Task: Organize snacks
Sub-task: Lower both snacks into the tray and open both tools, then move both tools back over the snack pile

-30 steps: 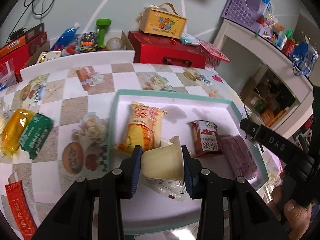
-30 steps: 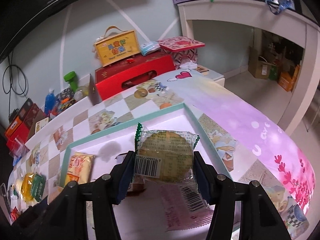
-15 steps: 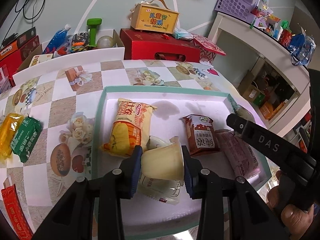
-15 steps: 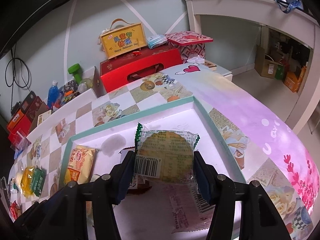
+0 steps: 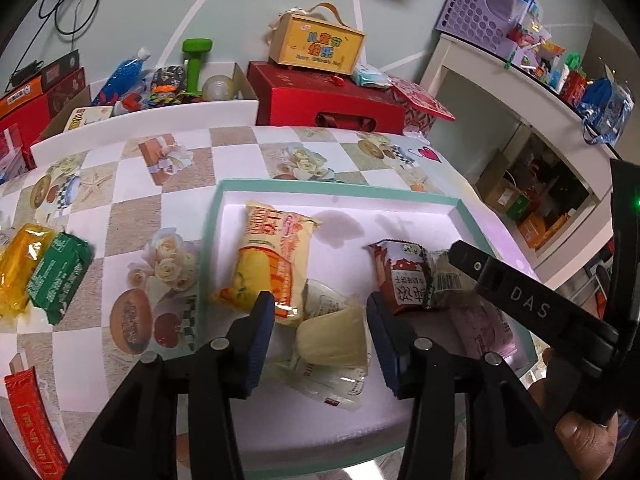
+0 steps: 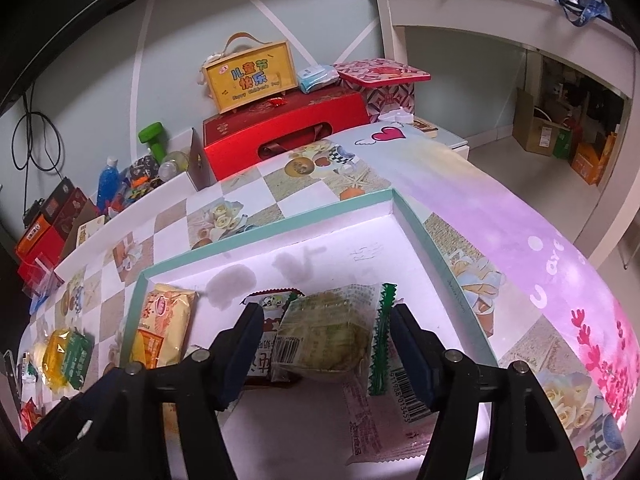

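Two packets are leaving my grippers at once: the pale cream snack packet is lying in the near middle of the mint-rimmed tray, and my left gripper has just been opening, its jaws now standing clear on either side with the packet between them, not pinched. My right gripper has likewise just been opening around the green-edged cake packet, which is resting on the tray's right side, partly over the red packet and a pink wrapper; those pads are not pressing either. Both packets are looking light and soft, with slick crinkly film, so I am judging a gentle hold across the padded middle safer than the thin sealed ends. The tray is also holding the yellow-orange bag toward its left. Outside, well to the left on the checked tablecloth, a yellow packet and a green packet are touching, still waiting.
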`<action>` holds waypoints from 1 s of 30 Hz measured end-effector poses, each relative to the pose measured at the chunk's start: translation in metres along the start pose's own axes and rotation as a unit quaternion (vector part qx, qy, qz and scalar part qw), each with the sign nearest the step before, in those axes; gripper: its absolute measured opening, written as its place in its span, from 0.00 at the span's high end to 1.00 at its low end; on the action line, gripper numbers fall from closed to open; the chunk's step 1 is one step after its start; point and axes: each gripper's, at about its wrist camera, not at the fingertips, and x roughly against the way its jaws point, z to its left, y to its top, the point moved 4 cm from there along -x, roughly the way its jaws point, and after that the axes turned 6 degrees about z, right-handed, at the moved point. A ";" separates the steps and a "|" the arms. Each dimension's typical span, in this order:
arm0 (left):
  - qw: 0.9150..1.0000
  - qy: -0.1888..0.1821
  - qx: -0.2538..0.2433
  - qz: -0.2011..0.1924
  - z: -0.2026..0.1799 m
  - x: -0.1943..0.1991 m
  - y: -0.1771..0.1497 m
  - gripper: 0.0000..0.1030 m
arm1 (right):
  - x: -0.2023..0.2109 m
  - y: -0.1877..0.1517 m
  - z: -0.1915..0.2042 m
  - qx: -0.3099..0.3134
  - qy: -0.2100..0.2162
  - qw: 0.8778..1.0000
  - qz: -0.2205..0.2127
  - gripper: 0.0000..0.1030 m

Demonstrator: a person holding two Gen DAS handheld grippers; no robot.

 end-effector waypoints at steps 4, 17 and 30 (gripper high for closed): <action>1.000 0.015 0.023 -0.005 0.013 0.008 0.003 0.32 | 0.003 0.001 0.003 0.009 -0.003 1.000 0.000 0.20; 0.986 0.149 0.070 -0.008 0.067 0.004 -0.002 0.00 | -0.009 -0.006 0.016 0.037 -0.007 0.999 0.022 0.00; 0.985 0.159 0.071 -0.008 0.070 0.003 -0.004 0.00 | -0.011 -0.008 0.021 0.050 -0.012 0.998 0.027 0.00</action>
